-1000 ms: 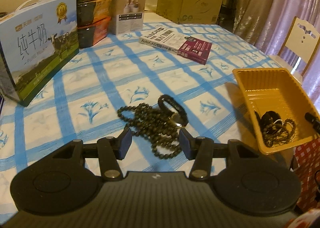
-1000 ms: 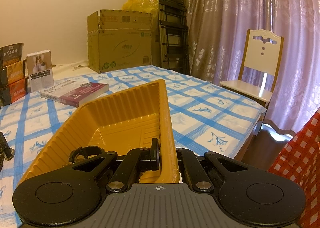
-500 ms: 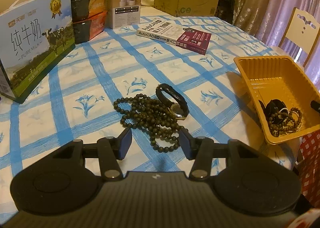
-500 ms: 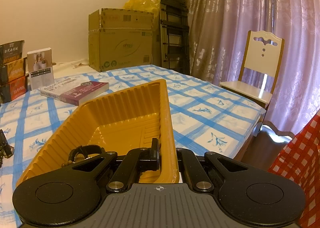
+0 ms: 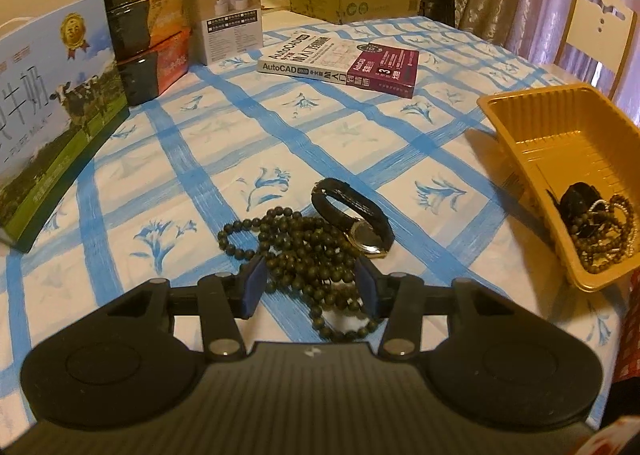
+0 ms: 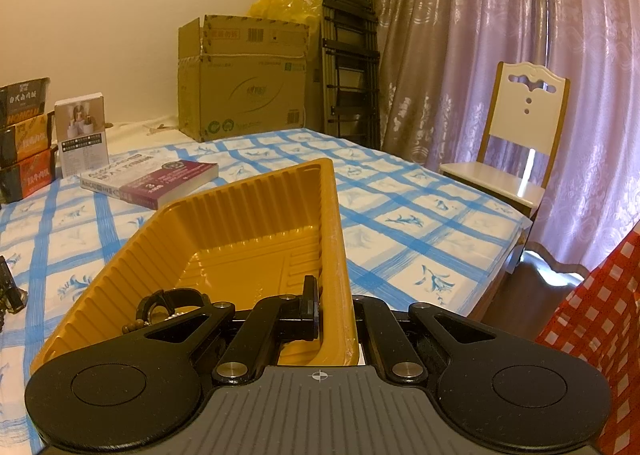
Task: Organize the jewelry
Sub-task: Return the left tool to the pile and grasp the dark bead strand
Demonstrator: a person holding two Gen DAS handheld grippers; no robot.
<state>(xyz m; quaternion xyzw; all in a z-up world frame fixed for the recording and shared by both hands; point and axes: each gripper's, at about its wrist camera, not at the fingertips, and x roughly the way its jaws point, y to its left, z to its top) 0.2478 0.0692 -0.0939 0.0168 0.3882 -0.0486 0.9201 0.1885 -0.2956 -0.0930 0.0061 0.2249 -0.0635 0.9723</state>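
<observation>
Beads: my dark bead necklace [image 5: 308,255] lies piled on the checked tablecloth [image 5: 192,159], touching a black watch [image 5: 354,217].
Left gripper [image 5: 310,287]: I am closing it around the beads.
Right gripper [image 6: 334,315]: clamped on the yellow tray [image 6: 248,231] wall.

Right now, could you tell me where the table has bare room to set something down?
Bare cloth lies between the AutoCAD book and the bead necklace, and between milk box and beads. It is crowded where the left gripper closes around the beads beside the watch, and inside the yellow tray.
</observation>
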